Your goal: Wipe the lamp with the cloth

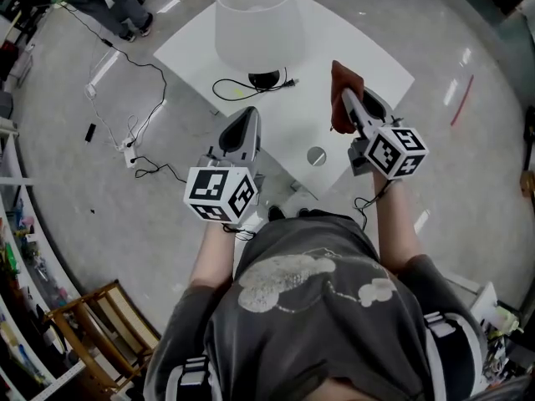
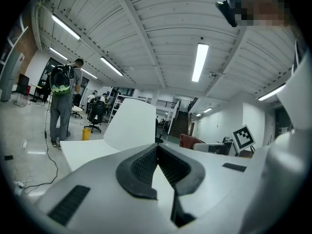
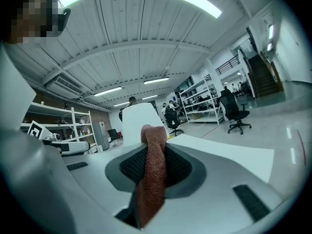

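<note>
The jaws of my right gripper (image 3: 155,147) pinch a rust-red woven cloth (image 3: 152,179), which stands up between them. The jaws of my left gripper (image 2: 157,149) are pressed together on nothing. Ahead is the white square bench (image 1: 368,61). Towards its far left stands the lamp (image 1: 255,19), a white tapered shade over a black round base, with its black cord (image 1: 230,86) looped on the near side. The cloth is held over the bench to the right of the lamp, apart from the shade. I judge the pick-up done and the wiping not yet begun, so shade and base are all left to wipe.
</note>
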A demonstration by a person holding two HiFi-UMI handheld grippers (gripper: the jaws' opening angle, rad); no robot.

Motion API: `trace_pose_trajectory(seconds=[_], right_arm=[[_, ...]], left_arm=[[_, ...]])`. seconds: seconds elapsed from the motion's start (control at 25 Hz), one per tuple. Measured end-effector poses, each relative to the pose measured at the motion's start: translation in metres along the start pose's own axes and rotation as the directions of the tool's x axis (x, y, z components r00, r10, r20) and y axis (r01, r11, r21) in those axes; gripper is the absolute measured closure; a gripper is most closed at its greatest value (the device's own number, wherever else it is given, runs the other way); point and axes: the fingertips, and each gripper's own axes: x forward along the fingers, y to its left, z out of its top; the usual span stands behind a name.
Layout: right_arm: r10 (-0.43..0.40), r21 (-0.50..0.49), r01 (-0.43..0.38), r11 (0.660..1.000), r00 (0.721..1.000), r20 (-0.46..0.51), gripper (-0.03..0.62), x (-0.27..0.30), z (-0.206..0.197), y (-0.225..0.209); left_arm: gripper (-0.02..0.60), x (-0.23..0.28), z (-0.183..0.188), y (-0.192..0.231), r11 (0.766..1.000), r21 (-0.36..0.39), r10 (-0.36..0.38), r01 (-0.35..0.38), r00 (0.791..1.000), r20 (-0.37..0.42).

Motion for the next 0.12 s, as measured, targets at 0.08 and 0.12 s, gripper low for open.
trace_pose_trajectory(seconds=[0.08, 0.12], right_arm=[[0.014, -0.004, -0.014, 1.0, 1.0, -0.002, 0.508, -0.0011, 0.0035, -0.001], [0.021, -0.005, -0.021, 1.0, 1.0, -0.003, 0.508, -0.002, 0.0057, -0.0015]], left_arm=[[0.574, 0.0037, 0.0035, -0.0054, 1.0, 0.003, 0.007, -0.007, 1.0, 0.008], [0.574, 0.0056, 0.0056, -0.0084, 1.0, 0.004, 0.01, -0.01, 1.0, 0.013]])
